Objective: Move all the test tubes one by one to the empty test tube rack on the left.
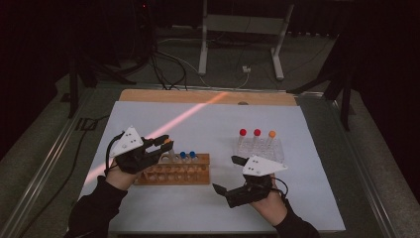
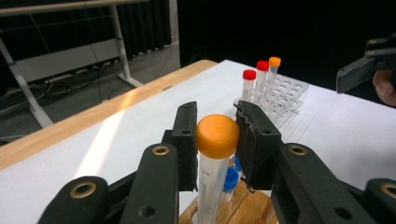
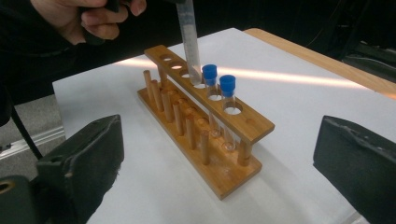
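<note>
My left gripper is shut on an orange-capped clear tube, with the pads pressing just below the cap. The tube stands nearly upright, its lower end at a hole in the top board of the wooden rack. That hole is beside two blue-capped tubes standing in the rack. My right gripper is open with nothing between its jaws, low over the white sheet to the right of the rack.
A clear plastic rack at the right holds two red-capped tubes and one orange-capped tube. The white sheet covers the wooden table. Beyond the far edge are cables and a metal table frame.
</note>
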A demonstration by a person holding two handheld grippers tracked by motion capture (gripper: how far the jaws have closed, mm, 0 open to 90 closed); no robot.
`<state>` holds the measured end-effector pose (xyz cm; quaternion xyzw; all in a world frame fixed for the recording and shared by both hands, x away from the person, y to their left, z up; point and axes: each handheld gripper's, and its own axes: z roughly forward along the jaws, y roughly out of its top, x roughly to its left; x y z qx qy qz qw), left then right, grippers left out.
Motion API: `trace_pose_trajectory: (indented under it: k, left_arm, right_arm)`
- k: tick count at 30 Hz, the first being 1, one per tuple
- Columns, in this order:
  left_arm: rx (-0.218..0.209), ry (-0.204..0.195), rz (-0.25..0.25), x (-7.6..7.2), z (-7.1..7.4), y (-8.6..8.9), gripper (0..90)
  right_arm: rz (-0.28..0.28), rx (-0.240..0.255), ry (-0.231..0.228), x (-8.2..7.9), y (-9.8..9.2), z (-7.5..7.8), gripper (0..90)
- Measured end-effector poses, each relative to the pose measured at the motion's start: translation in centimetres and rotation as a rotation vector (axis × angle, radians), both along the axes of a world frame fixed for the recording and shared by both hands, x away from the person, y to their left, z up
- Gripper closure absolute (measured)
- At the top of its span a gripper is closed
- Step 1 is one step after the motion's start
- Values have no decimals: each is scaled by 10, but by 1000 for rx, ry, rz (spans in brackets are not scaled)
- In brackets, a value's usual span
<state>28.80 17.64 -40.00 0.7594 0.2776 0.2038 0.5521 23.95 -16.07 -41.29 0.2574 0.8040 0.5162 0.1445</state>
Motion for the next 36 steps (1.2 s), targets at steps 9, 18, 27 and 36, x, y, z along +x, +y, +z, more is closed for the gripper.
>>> trace_pose_trajectory:
  k: [9,18,27,36]
  left_arm:
    - [22,50,-5,9,-19,-6,714]
    - [39,89,-4,13,-33,-7,714]
    - [69,119,-10,16,-45,-13,714]
    - [77,127,-4,15,-49,-13,713]
  right_arm:
    - [-14,-13,-12,0,-1,-1,15]
    - [-15,-10,-12,-1,-2,-2,16]
    - [-14,-13,-9,-2,-3,-2,16]
    - [-15,-6,-11,-1,-4,-2,16]
